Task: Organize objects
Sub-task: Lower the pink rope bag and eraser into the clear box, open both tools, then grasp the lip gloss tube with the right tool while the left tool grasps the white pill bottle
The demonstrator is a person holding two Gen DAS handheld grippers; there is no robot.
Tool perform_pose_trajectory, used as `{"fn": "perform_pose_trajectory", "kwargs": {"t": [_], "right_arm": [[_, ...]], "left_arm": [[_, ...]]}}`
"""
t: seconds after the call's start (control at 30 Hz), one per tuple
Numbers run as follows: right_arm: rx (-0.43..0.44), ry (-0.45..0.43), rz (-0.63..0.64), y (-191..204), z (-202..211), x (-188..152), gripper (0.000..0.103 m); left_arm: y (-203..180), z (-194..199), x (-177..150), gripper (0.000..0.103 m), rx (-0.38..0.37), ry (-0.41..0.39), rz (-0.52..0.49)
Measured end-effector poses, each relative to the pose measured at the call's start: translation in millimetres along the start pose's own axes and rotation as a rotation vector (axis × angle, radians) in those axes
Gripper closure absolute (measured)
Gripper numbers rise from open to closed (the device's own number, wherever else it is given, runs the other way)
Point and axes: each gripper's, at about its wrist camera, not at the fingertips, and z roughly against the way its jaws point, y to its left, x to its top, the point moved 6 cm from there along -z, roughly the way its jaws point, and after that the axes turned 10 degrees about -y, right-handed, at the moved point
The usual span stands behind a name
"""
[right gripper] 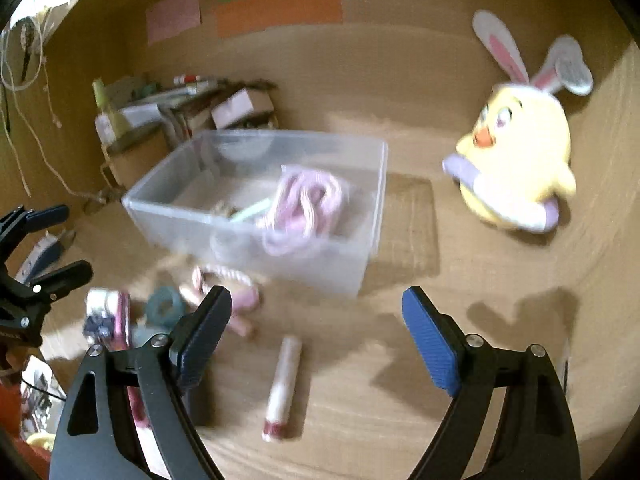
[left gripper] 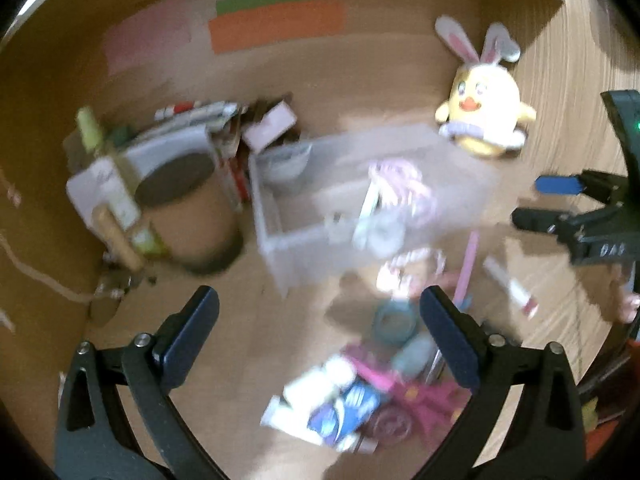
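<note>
A clear plastic bin (right gripper: 356,200) stands mid-table and holds a pink coiled cord (right gripper: 304,204) and small items; it also shows in the left wrist view (left gripper: 280,236). Loose items lie in front of it: a teal tape roll (right gripper: 162,304), a white tube with a red cap (right gripper: 282,388), a blue-and-white packet (left gripper: 348,408) and pink pieces (left gripper: 416,396). My left gripper (left gripper: 320,320) is open and empty above the loose pile. My right gripper (right gripper: 316,320) is open and empty, just above the white tube.
A yellow chick plush with rabbit ears (right gripper: 520,156) sits at the right. A cluttered cardboard stand with books and bottles (left gripper: 176,172) is at the back left. Brown cardboard walls with coloured paper strips (right gripper: 276,4) enclose the table. A cord (right gripper: 24,128) hangs at the left.
</note>
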Motion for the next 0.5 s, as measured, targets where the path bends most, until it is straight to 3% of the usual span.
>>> {"fn": "perform_pose_trajectory", "kwargs": {"t": [0.3, 0.43, 0.5], "right_arm": [[0.012, 0.091, -0.045, 2.5, -8.6, -53.0, 0.019], [0.027, 0.128, -0.054, 6.2, -12.5, -64.6, 0.035], [0.036, 0.140, -0.052, 7.7, -13.9, -67.6, 0.042]], "left_arm": [[14.2, 0.8, -53.0, 0.001, -0.008, 0.083, 0.084], [17.1, -6.5, -58.2, 0.016, -0.017, 0.110, 0.110], [18.0, -10.8, -59.8, 0.016, -0.021, 0.115, 0.123]]}}
